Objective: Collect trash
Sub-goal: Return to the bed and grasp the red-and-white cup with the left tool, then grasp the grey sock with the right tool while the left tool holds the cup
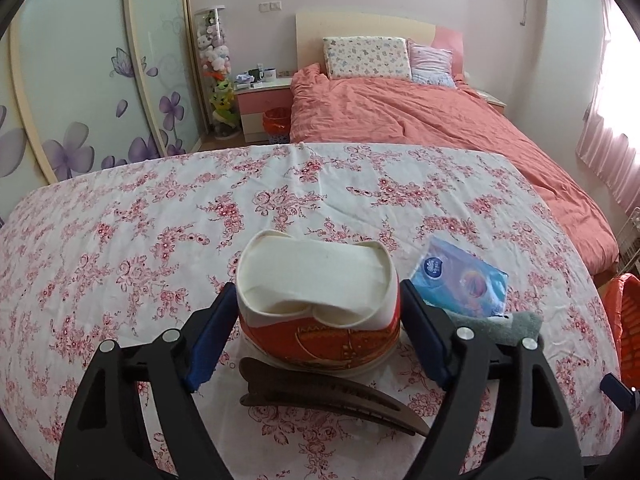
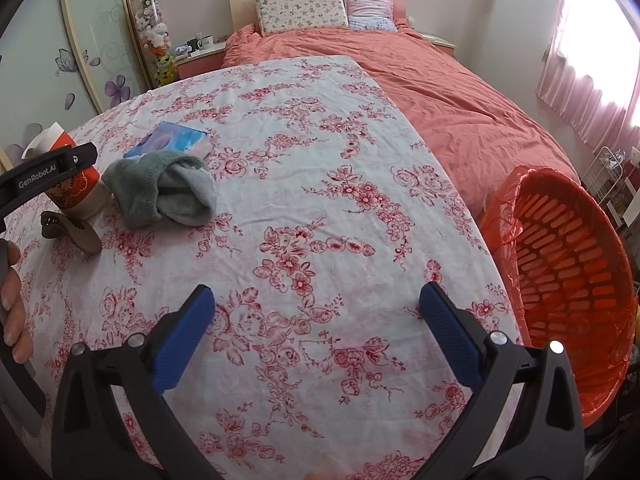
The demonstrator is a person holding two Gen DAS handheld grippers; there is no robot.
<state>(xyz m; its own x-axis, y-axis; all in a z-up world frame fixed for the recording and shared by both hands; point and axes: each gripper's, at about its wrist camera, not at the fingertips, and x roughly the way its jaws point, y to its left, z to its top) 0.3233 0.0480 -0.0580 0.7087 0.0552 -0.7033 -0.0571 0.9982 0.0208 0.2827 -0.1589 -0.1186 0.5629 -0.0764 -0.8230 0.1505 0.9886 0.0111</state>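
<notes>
Bedroom with a floral-clothed table (image 1: 120, 240) up front and a salmon-covered bed (image 1: 400, 112) behind at 12 o'clock.

Left wrist view: left gripper (image 1: 317, 285) angled down over a crumpled red-and-white paper cup (image 1: 320, 280), upright on the cloth, rim dented inward. Blue pads (image 1: 212, 332) pressed against the cup's sides at 9 and 3 o'clock, fingers clamped on it. Just below the cup, at 6 o'clock, a brown hair clip (image 1: 320, 396) lying flat and touching the cup's base or very near it; cannot tell which. At 2 o'clock from the cup, a blue tissue pack (image 1: 460, 276); at 3 o'clock, behind the right finger, a grey sock (image 1: 500, 324) overlapping the pack's near edge.

Right wrist view: right gripper (image 2: 318, 294) held over bare cloth, fingers wide apart, nothing between them. At 3 o'clock, off the table's edge, an orange slotted basket (image 2: 568, 264) lined with an orange bag, tipped toward the camera. At 9 o'clock, a hand (image 2: 12, 300) on the other gripper's handle.
</notes>
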